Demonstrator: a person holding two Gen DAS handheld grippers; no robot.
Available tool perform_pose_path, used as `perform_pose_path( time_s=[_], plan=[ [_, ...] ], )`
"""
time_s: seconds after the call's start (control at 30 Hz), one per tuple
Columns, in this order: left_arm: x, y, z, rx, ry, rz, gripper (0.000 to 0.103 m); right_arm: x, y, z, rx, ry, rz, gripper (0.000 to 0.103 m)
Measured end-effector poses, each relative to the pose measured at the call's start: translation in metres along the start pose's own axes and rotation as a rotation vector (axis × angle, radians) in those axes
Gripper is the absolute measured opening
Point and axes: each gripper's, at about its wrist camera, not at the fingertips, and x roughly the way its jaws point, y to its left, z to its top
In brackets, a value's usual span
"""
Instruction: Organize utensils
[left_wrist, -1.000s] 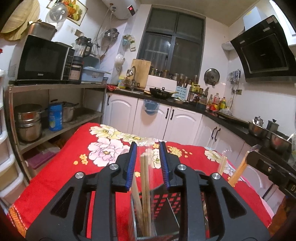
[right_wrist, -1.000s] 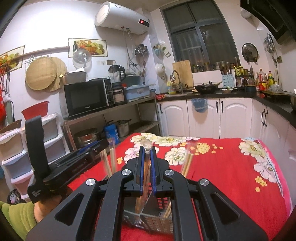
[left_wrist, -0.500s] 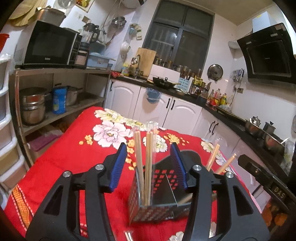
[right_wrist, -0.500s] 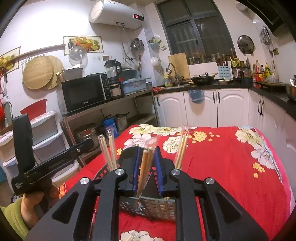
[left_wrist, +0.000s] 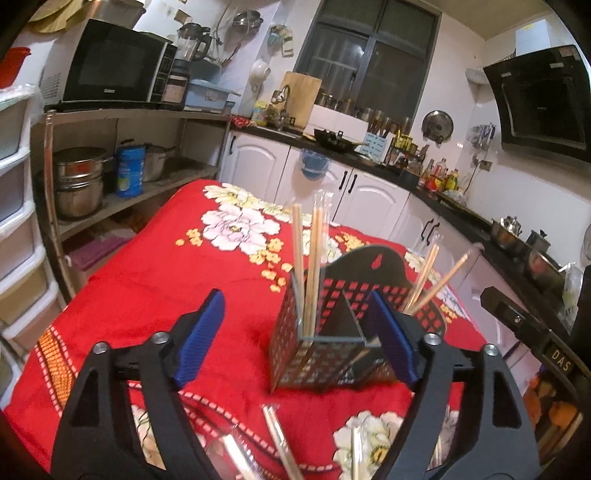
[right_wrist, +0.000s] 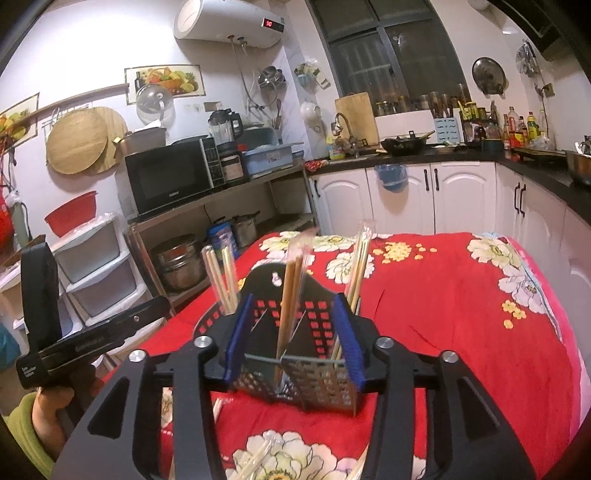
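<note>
Left wrist view: chopsticks (left_wrist: 312, 273) stand in the holder (left_wrist: 325, 332) beyond empty jaws just opened wide.

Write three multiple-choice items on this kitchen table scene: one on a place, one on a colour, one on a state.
1. Where does the black perforated metal utensil holder stand?
A. on the red floral tablecloth
B. on the black countertop
C. on the wooden shelf

2. What colour are the pads of the left gripper?
A. green
B. blue
C. white

3. How do the wrapped wooden chopsticks sit in the holder?
A. lying flat
B. upright, leaning slightly
C. snapped in half

Answers: 1 A, the cloth shows all around its base. 2 B, both pads look blue. 3 B, their tips rise above the rim.
</note>
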Motion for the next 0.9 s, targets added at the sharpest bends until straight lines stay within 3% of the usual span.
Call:
perform_pose_path(
  time_s=[0.27, 0.57, 0.9],
  plan=[
    [-0.018, 0.013, -0.020, -0.006, 0.045, 0.039, 0.086, -0.006, 0.003, -0.012, 0.000, 0.045, 0.019, 0.062],
    [-0.028, 0.029, -0.040, -0.026, 0.083, 0.066, 0.089, -0.004, 0.007, -0.031, -0.006, 0.116, 0.019, 0.070],
    [-0.027, 0.043, -0.067, -0.055, 0.138, 0.092, 0.091, 0.009, 0.019, -0.055, -0.064, 0.206, 0.021, 0.071]
  ],
)
